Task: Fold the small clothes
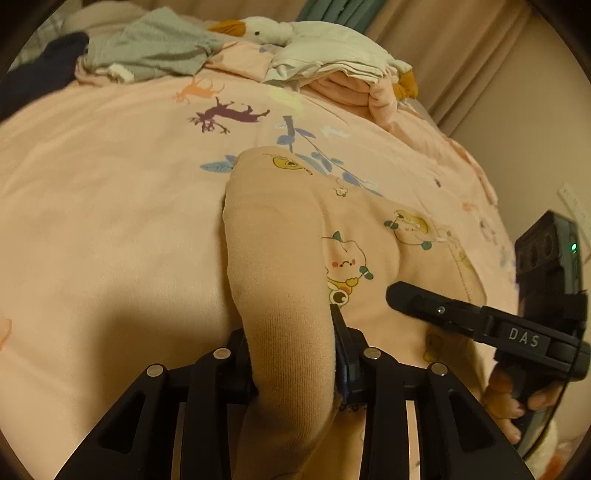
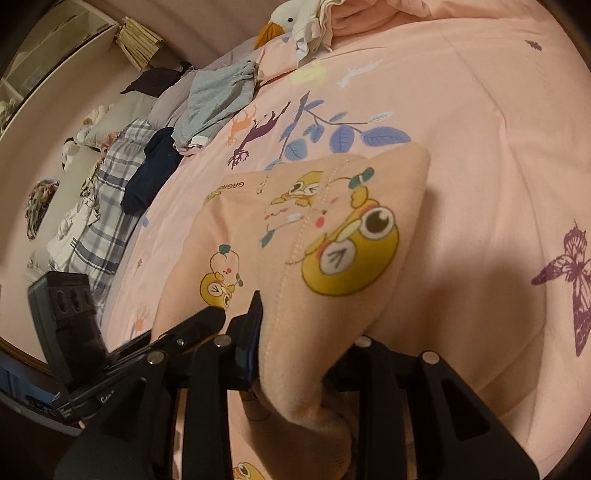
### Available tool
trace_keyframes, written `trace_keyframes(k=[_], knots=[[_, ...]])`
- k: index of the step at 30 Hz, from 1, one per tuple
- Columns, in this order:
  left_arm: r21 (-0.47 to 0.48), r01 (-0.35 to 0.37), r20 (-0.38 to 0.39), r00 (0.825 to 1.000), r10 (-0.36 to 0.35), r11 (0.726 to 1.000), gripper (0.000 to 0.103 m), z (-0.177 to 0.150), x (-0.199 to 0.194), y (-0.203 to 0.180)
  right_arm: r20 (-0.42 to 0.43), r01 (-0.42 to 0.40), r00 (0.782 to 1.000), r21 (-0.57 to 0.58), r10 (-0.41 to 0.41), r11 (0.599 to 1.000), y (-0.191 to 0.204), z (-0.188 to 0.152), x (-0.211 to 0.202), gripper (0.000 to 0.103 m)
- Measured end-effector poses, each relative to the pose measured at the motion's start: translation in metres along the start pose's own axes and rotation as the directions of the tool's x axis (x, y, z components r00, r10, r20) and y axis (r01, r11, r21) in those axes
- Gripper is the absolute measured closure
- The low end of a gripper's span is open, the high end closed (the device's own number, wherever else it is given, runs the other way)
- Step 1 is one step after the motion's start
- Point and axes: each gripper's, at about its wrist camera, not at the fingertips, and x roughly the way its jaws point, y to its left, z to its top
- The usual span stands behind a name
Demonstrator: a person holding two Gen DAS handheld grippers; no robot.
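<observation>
A peach garment [image 1: 362,229] printed with yellow cartoon animals lies on the pink bedspread [image 1: 110,184], its near edge lifted in a fold. My left gripper [image 1: 291,339] is shut on a thick roll of that fabric, which fills the gap between its jaws. To its right, my right gripper [image 1: 443,310] reaches over the same garment, with a person's hand [image 1: 517,402] on its handle. In the right wrist view the garment [image 2: 332,206] drapes over and between my right gripper [image 2: 306,332], pinched at a stitched seam. My left gripper [image 2: 207,317] shows close on the left.
A white goose plush [image 1: 266,31] and a stack of pale folded clothes [image 1: 332,62] sit at the far side of the bed. A grey garment [image 2: 218,99], a navy one [image 2: 155,170] and a plaid cloth [image 2: 110,177] lie along the left edge.
</observation>
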Motion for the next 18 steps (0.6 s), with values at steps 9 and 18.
trace_keyframes(k=[9, 18], knots=[[-0.028, 0.012, 0.002, 1.0, -0.012, 1.0, 0.067, 0.0001, 0.0025, 0.0067, 0.0, -0.024, 1.0, 0.036, 0.024, 0.999, -0.0049, -0.0017, 0.0002, 0.075], [-0.022, -0.004, 0.002, 1.0, 0.004, 1.0, 0.066, 0.0018, 0.0061, 0.0046, 0.002, -0.023, 1.0, 0.034, 0.023, 0.999, -0.0051, -0.0027, 0.0009, 0.075]])
